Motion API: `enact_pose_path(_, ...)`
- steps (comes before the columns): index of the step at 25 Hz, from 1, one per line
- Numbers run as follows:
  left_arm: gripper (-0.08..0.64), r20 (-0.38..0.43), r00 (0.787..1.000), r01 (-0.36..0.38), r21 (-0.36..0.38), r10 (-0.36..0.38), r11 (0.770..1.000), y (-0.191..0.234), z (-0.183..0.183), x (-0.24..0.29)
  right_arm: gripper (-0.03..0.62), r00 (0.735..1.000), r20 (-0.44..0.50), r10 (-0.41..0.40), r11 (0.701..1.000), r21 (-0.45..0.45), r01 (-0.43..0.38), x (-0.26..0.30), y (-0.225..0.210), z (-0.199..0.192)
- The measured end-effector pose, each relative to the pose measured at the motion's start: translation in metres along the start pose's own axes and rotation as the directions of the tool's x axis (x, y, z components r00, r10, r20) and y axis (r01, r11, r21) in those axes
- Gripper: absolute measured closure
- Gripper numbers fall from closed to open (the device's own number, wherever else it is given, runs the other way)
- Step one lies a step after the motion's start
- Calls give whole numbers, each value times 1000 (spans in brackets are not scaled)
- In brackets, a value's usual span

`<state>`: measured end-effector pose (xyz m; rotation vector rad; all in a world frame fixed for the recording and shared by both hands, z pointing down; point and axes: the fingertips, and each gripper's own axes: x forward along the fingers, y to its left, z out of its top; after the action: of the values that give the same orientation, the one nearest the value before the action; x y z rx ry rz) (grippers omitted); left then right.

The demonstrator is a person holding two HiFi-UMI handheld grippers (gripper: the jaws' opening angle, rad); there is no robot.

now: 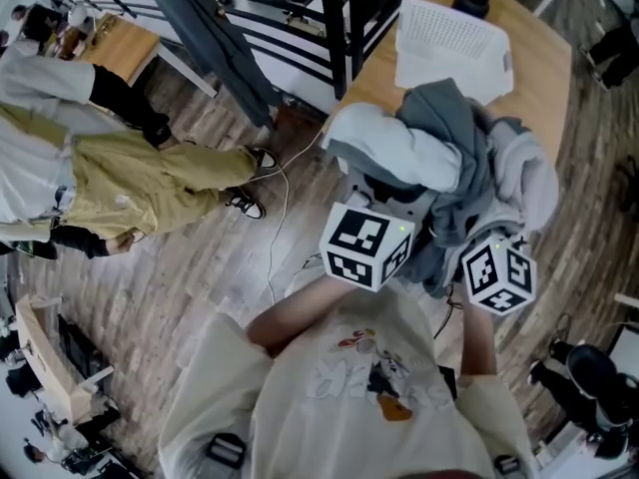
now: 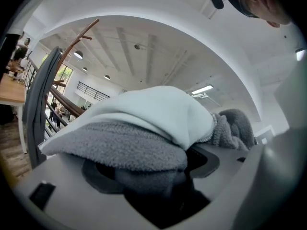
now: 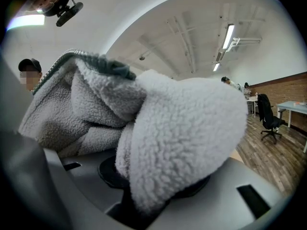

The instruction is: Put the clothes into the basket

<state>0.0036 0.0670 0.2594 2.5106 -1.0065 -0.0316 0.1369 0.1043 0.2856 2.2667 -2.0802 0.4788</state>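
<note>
Grey fleece clothes [image 1: 449, 148] in left gripper [image 1: 379, 203] and right gripper [image 1: 496, 267]

Bare forearms [image 1: 300, 317] reach forward, close together. Left gripper [image 1: 374, 208] and right gripper [image 1: 489, 257] are side by side, tilted upward, each with its jaws clamped on the clothes [image 1: 449, 158]

Fleece clothes [image 1: 449, 168] drape over both grippers. On the left gripper [image 2: 153, 181] and the right gripper [image 3: 144, 195] the jaws are buried in fabric, tips unseen. The pile covers the near edge of the basket [image 1: 449, 38] and much of the bench [image 1: 539, 78]. A person in khaki trousers [image 1: 120, 183] is cut off by the left edge.
</note>
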Motion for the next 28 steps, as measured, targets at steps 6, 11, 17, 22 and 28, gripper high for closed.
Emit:
enact_pose_path(6,206,2,1000,-9,-13,9,1000,28,33,52,418,1000,-11,2,1000,-7,-2,62,-5,30)
enact_pose_path(11,206,-8,1000,7,7,-7,1000,36,39,83,417,1000,0,-6,1000,15,6,89,-18,35)
enact_pose_path(17,206,-1,1000,22,16,-22,1000,54,57,118,417,1000,15,-17,1000,21,16,127,-24,51)
enact_pose_path(22,206,23,1000,19,30,-19,999,55,74,135,417,1000,29,7,1000,15,-7,146,-29,68)
enact_pose_path(28,206,28,999,17,25,-18,1000,30,92,152,417,999,31,12,1000,2,-12,145,-48,99)
